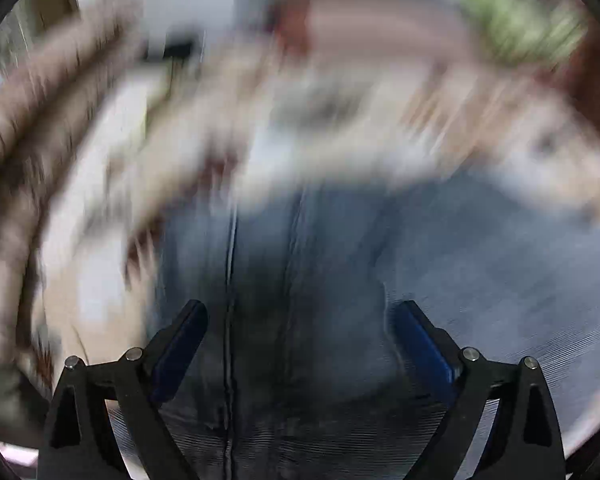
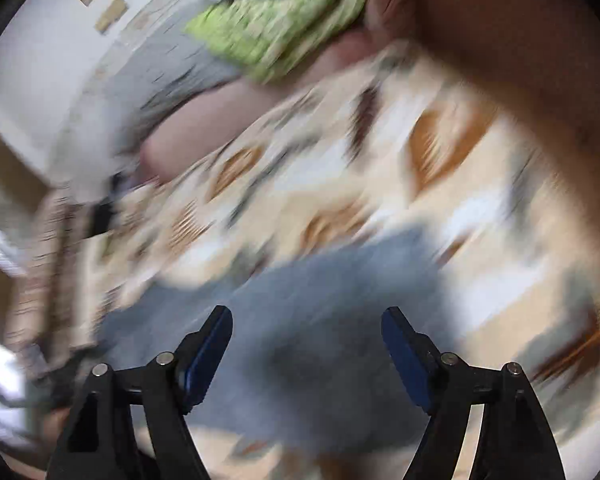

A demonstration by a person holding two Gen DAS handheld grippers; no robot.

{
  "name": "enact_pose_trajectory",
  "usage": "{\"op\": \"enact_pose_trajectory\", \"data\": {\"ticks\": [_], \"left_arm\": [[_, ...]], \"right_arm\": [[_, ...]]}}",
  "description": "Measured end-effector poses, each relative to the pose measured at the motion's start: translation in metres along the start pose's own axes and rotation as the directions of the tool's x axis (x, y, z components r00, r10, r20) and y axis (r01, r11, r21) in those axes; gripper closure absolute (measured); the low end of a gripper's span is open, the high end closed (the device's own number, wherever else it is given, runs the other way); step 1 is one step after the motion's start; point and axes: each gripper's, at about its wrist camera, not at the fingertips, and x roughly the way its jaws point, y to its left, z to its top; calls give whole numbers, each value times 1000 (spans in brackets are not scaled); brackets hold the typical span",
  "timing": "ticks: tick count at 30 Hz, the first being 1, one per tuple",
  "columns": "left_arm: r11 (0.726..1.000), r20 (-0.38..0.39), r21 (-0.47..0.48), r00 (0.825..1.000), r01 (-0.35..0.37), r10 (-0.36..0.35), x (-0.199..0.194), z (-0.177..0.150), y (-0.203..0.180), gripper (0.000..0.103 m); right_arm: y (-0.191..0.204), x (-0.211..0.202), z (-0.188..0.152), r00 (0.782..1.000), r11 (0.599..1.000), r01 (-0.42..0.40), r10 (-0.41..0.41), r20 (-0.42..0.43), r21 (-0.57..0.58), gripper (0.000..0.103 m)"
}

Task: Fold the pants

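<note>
Both views are blurred. My left claw (image 1: pixel 300 312) gapes wide and empty over the jeans (image 1: pixel 340 260), which fill the lower frame; my right claw (image 2: pixel 307 320) hangs open, holding nothing, above denim on a patterned bedspread (image 2: pixel 440 184).

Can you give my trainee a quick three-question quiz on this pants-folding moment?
1. True or false: the left gripper is clamped on the jeans.
2. What lies under the jeans? A) bare wood B) patterned bedcover C) tiled floor
3. What colour is the knitted cloth at the top of the right wrist view?

Key: 1 false, the fingers stand apart above the denim. 2 B. 3 green.
</note>
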Motion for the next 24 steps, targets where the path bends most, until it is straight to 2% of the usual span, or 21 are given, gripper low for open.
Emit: {"op": "enact_pose_trajectory", "data": {"ticks": [1, 2, 3, 4, 5, 7, 8, 9, 10, 12, 13, 14, 15, 17, 19, 20, 21, 22, 23, 24], "left_arm": [[999, 37, -41, 999, 18, -16, -4, -1, 7, 4], [999, 29, -37, 999, -15, 16, -11, 1, 9, 4], [999, 26, -26, 999, -34, 35, -22, 5, 8, 4], [999, 61, -27, 997, -37, 39, -34, 8, 8, 4], [999, 118, -24, 993, -22, 25, -49, 11, 7, 4], [1000, 238, -6, 971, 6, -4, -78, 17, 5, 4], [1000, 266, -8, 964, -11, 12, -83, 19, 5, 4], [999, 263, -4, 964, -45, 44, -80, 21, 4, 4], [997, 220, 6, 973, -74, 70, -68, 20, 4, 4], [991, 69, 8, 989, -134, 133, -30, 11, 9, 4], [994, 16, -22, 994, -106, 106, -11, 2, 17, 2], [995, 56, -83, 997, -48, 53, -9, -4, 27, 2], [993, 64, -113, 998, -19, 26, -8, -6, 34, 1], [996, 64, -91, 997, -26, 32, -11, -4, 32, 1], [995, 80, -96, 996, -16, 24, -10, -9, 34, 0], [995, 86, -97, 996, -10, 19, -10, -9, 33, 0], [996, 90, -92, 996, -6, 15, -9, -8, 32, 0], [996, 92, -88, 996, -2, 10, -7, -6, 33, 0], [996, 95, -89, 995, 2, 6, -7, -7, 34, 0], [996, 98, -89, 995, 3, 6, -8, -8, 35, 0]], "right_arm": [[-13, 18, -7, 996, 998, 54, -51, -72, 28, 23], [-16, 13, -10, 998, 998, 58, -58, -23, 15, 33], [-11, 7, -8, 997, 997, 69, -69, -23, 16, 33], [0, -1, -2, 991, 991, 131, -131, -30, 9, 33], [14, -9, 5, 988, 988, 152, -152, -1, -21, 32], [63, -20, 24, 990, 982, 131, -122, 71, -138, 32], [93, -16, 34, 994, 974, 100, -87, 73, -204, 32], [125, -4, 42, 998, 959, 51, -39, 47, -278, 32], [149, 9, 47, 1000, 942, 18, -11, 22, -334, 32], [212, 60, 60, 999, 886, -35, 15, -47, -463, 32], [231, 84, 62, 997, 873, -52, 18, -75, -484, 32], [250, 110, 65, 994, 865, -69, 19, -107, -497, 32], [268, 136, 70, 991, 852, -82, 15, -134, -517, 32], [288, 185, 75, 987, 819, -72, -24, -159, -569, 32], [301, 234, 72, 967, 801, -48, -113, -230, -596, 32], [302, 251, 66, 947, 794, -45, -159, -279, -606, 44], [303, 259, 61, 936, 780, -48, -183, -302, -624, 61], [311, 256, 57, 945, 744, -34, -195, -265, -668, 72], [319, 248, 55, 953, 717, -15, -201, -227, -697, 90], [327, 240, 56, 964, 693, 36, -213, -158, -720, 97]]}}
